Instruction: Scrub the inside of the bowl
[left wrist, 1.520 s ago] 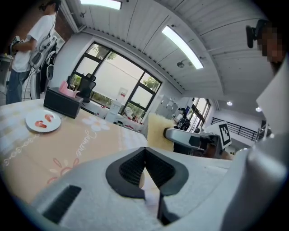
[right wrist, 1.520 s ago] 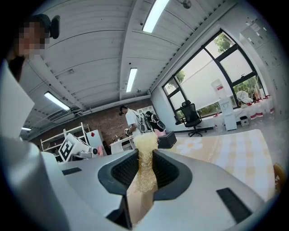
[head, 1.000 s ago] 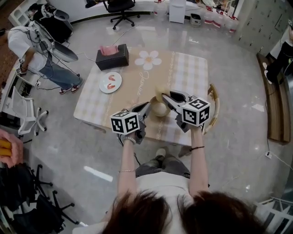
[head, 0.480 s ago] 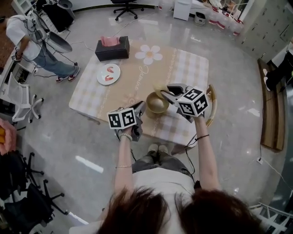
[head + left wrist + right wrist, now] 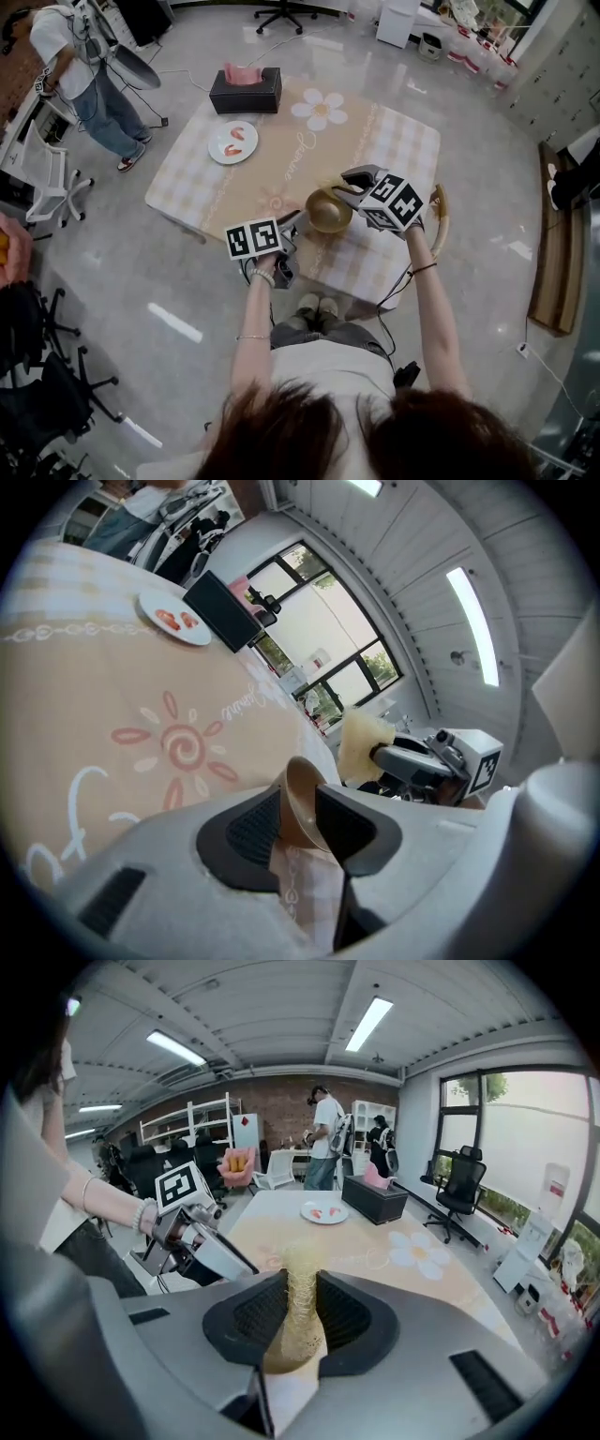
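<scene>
Head view: my left gripper [image 5: 294, 223] clamps the bowl [image 5: 328, 213] rim, my right gripper [image 5: 343, 187] clamps the scrubber [image 5: 327, 187] near its far edge; scrubbing looks unfinished.

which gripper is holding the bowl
The left gripper, its jaws shut on the rim of the tan round bowl. The right gripper grips a pale yellow fibrous scrubbing pad instead.

Your left gripper [image 5: 298, 819] is matt grey plastic with ribbed black pads [image 5: 253, 829], clamped on the smooth, glossy brown bowl [image 5: 302, 799]. Beside the bowl, your right gripper [image 5: 301, 1314] pinches a coarse, fibrous scrubber [image 5: 302, 1293]. Beneath the bowl lies a matt tablecloth [image 5: 272, 164].
</scene>
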The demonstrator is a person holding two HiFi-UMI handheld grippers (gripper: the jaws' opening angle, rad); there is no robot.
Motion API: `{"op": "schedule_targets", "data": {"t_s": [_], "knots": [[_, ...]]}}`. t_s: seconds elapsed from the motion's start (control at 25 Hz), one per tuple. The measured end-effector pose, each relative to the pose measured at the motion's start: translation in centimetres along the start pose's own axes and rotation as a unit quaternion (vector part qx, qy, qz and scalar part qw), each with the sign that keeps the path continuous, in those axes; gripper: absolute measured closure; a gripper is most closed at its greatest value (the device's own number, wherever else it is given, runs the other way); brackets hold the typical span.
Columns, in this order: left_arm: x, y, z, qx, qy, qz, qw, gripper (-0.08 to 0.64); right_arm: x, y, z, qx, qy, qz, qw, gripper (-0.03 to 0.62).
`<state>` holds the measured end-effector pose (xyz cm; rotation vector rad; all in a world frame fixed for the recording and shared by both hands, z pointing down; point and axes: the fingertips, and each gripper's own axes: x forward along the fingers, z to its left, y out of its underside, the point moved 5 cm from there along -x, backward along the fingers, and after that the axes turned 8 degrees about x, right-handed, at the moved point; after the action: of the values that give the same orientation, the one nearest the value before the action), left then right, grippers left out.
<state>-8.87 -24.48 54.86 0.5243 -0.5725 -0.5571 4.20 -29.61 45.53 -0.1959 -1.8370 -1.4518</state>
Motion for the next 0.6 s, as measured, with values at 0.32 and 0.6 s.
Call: {"op": "schedule_targets", "data": {"t_s": [0.32, 0.6], "knots": [[0.7, 1.0, 0.2, -0.07, 0.015, 0.013, 0.9973, 0.449, 0.9, -0.1, 0.4, -0.111, -0.034, 0.09, 0.989, 0.508], [1.1, 1.6, 0.6, -0.101, 0.016, 0.033, 0.9942, 0.449, 1.6, -0.5, 0.3, -0.208, -0.066, 0.153, 0.964, 0.508]]}}
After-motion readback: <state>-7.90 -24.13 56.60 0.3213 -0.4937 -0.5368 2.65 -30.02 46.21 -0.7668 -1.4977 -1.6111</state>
